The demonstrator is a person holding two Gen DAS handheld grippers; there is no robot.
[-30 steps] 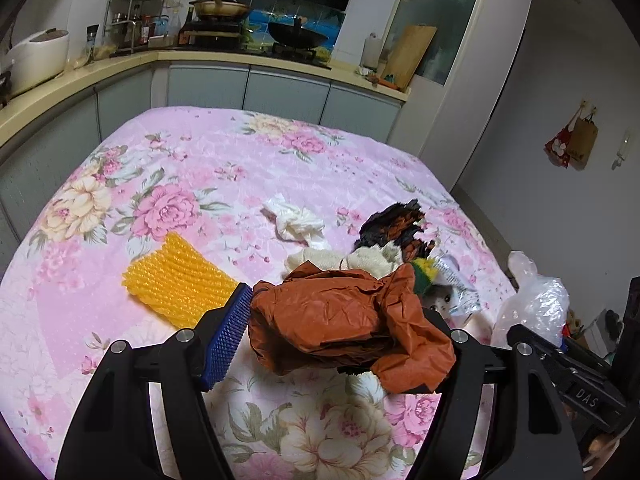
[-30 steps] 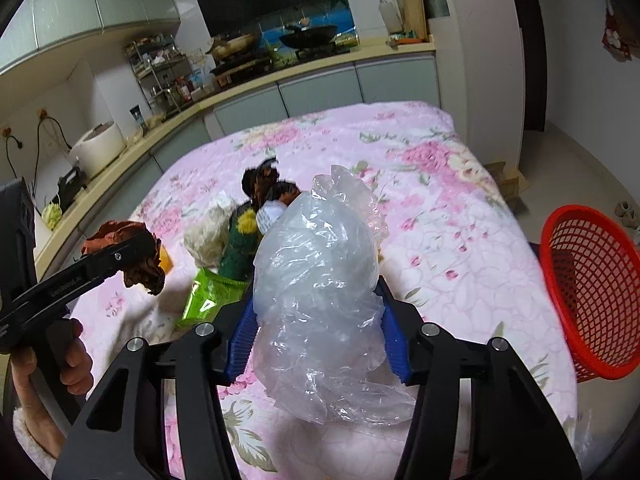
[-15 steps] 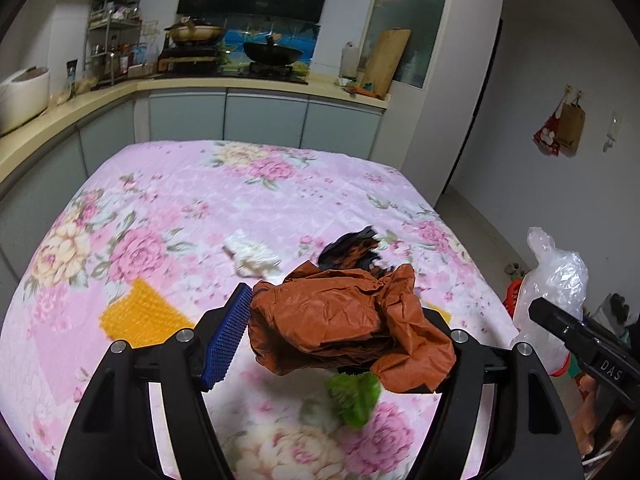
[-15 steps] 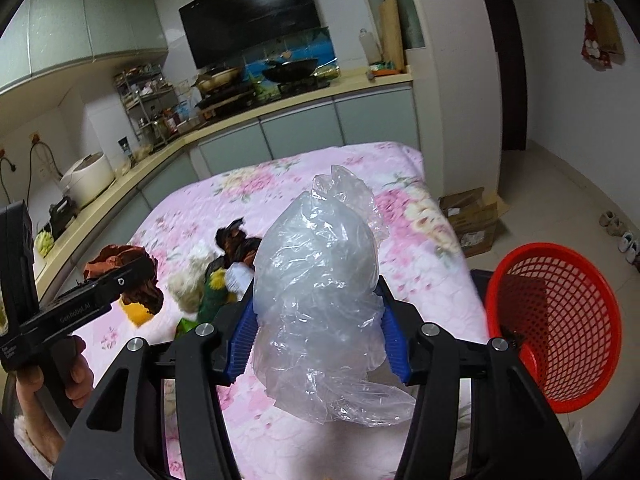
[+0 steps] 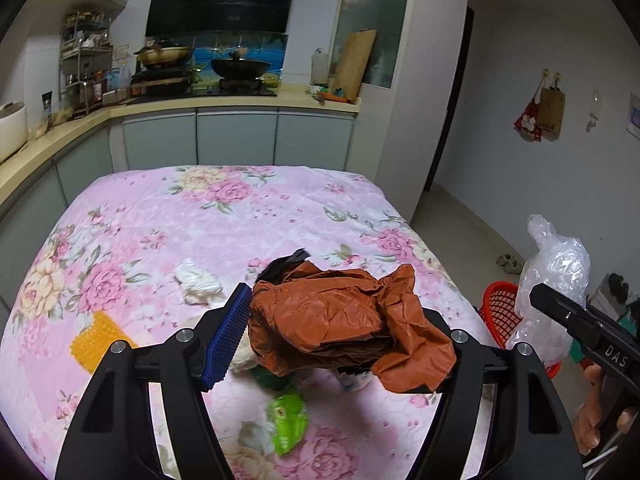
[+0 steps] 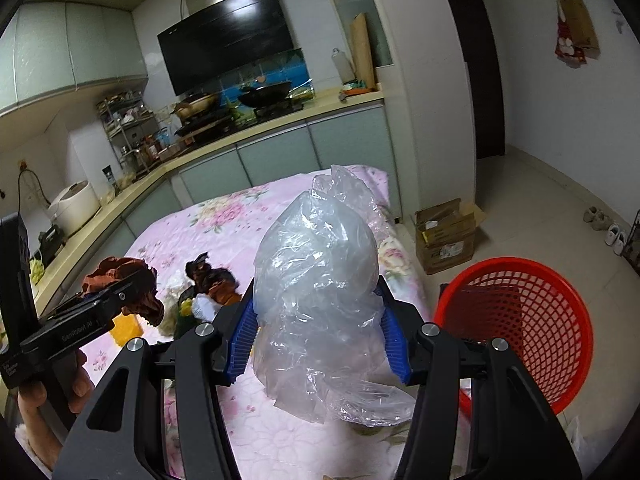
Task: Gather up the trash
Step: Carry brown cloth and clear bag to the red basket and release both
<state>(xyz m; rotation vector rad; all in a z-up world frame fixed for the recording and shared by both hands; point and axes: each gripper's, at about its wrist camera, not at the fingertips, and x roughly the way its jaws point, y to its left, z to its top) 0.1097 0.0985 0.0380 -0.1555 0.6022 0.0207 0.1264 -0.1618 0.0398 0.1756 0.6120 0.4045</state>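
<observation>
Gripping brown wrapper (image 5: 336,328) and clear bag (image 6: 320,280), both tongs hang beside red basket (image 6: 532,328).

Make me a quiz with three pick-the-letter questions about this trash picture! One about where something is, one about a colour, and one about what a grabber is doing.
1. Where is the red basket?
A. on the counter
B. on the floor beside the flowered table
C. on the stove

2. What colour is the crumpled bag in the left gripper?
A. brown-orange
B. blue
C. white

3. What is the right gripper doing?
A. hanging open and empty
B. lying on the table
C. clamped on a clear plastic bag

Answers:
1 B, the basket stands on the tiled floor past the table's edge.
2 A, the bag between the blue pads is rusty brown-orange.
3 C, both blue pads press into the see-through bag.
</observation>
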